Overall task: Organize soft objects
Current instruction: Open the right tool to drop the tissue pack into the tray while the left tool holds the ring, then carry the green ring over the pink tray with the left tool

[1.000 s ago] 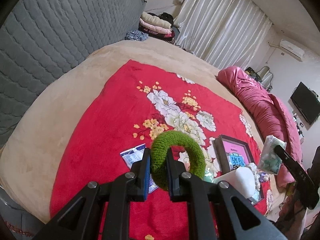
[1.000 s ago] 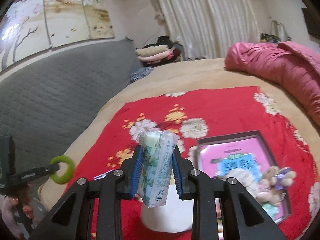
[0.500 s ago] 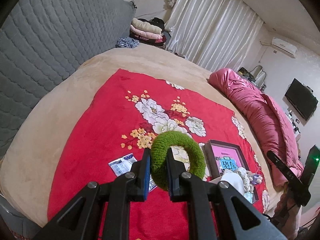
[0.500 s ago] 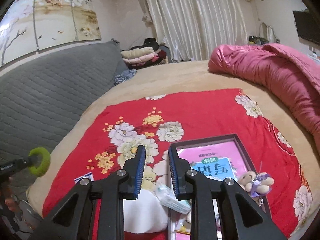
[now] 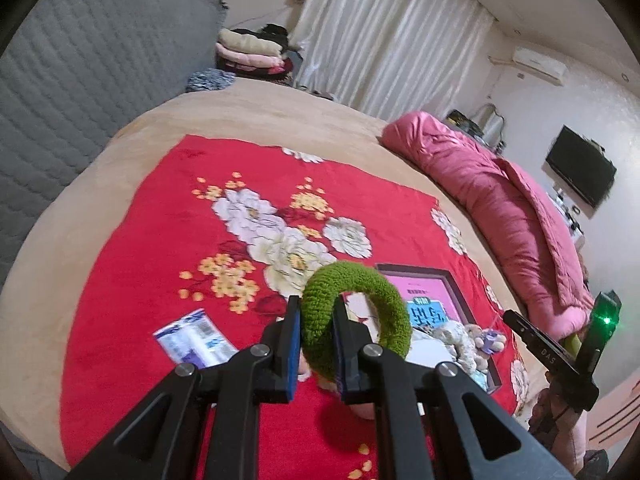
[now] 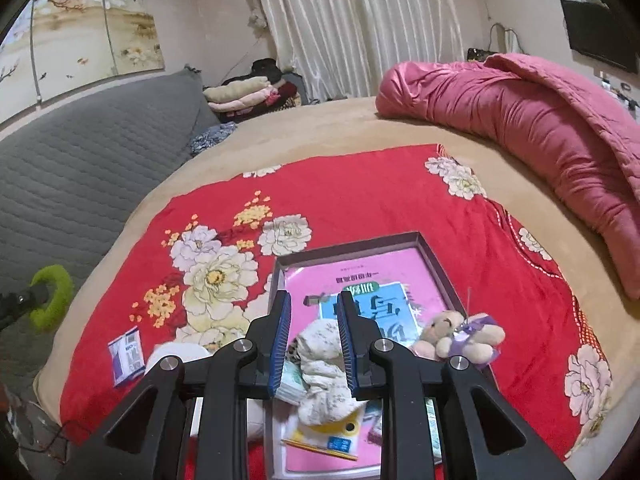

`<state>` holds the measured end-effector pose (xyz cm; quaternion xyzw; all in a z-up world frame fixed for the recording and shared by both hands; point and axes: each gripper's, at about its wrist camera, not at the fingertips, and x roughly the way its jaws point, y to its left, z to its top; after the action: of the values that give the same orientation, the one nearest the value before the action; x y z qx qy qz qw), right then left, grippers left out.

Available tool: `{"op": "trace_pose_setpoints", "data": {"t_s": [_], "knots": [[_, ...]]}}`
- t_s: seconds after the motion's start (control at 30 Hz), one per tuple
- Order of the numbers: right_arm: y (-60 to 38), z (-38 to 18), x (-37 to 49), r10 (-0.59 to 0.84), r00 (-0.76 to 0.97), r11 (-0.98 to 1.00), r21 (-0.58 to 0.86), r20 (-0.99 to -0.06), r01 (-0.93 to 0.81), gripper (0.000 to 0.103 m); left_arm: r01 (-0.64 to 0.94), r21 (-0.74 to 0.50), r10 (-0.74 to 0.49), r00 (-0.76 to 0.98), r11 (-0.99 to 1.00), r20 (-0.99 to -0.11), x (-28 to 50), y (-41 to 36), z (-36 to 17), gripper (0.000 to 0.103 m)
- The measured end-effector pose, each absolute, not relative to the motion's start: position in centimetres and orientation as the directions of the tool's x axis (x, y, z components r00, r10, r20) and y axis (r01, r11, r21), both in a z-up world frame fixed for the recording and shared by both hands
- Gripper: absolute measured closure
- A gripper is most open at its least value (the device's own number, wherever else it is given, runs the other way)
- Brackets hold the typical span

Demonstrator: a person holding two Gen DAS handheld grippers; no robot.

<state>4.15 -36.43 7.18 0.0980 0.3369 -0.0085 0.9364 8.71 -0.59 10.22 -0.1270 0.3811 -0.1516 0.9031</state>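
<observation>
My left gripper [image 5: 316,308] is shut on a green knitted ring [image 5: 394,312] and holds it above the red floral blanket [image 5: 160,248]. The right wrist view shows that ring [image 6: 56,292] at the far left. My right gripper [image 6: 314,300] hovers over a dark shallow box [image 6: 436,264] with its jaws slightly apart and nothing between them. In the box lie a pink book, a small teddy bear [image 6: 460,336], a crumpled floral cloth [image 6: 324,360] and a tissue pack [image 6: 292,380]. A blue-white packet [image 6: 126,354] lies on the blanket.
A white roll [image 6: 176,354] sits left of the box. A pink quilt [image 6: 520,120] is bunched along the bed's right side. The grey quilted headboard [image 6: 80,160] rises at the left, with folded clothes [image 6: 248,94] behind and curtains beyond.
My right gripper let go of the tissue pack, which now lies in the box, and sank closer to the box. My left gripper shifted sideways with the ring still in it.
</observation>
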Motion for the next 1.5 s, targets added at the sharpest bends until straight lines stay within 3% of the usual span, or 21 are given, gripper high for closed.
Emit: {"op": "trace_pose_setpoints", "data": {"t_s": [0.4,0.53,0.67,0.77,1.17,1.5], "knots": [[-32.8,2.7,2.6,0.203,0.659,0.979,0.142,-0.724,-0.145,0.079,0.262,-0.328,-0.419,0.617,0.908,-0.666,9.1,-6.2,9.7,0.089],[-31.8,1.5,2.6,0.201,0.649,0.978,0.117,-0.734,-0.171,0.078,0.281,-0.319,-0.426,0.608,0.905,-0.67,9.1,-7.4,9.7,0.089],[-31.4,0.7,3.0,0.188,0.639,0.978,0.081,-0.746,-0.193,0.069,0.302,-0.32,-0.44,0.591,0.898,-0.677,9.3,-8.7,9.4,0.089],[-31.2,0.2,3.3,0.175,0.641,0.976,0.047,-0.748,-0.212,0.069,0.315,-0.321,-0.449,0.577,0.893,-0.682,9.5,-9.6,9.1,0.089],[-30.5,-0.7,4.7,0.143,0.637,0.968,-0.027,-0.758,-0.25,0.061,0.352,-0.321,-0.471,0.544,0.879,-0.694,9.8,-12.2,8.3,0.089],[-32.9,-1.8,8.5,0.094,0.64,0.99,0.001,-0.763,-0.145,0.061,0.349,-0.32,-0.467,0.533,0.881,-0.706,10.1,-12.4,7.6,0.089]]}}
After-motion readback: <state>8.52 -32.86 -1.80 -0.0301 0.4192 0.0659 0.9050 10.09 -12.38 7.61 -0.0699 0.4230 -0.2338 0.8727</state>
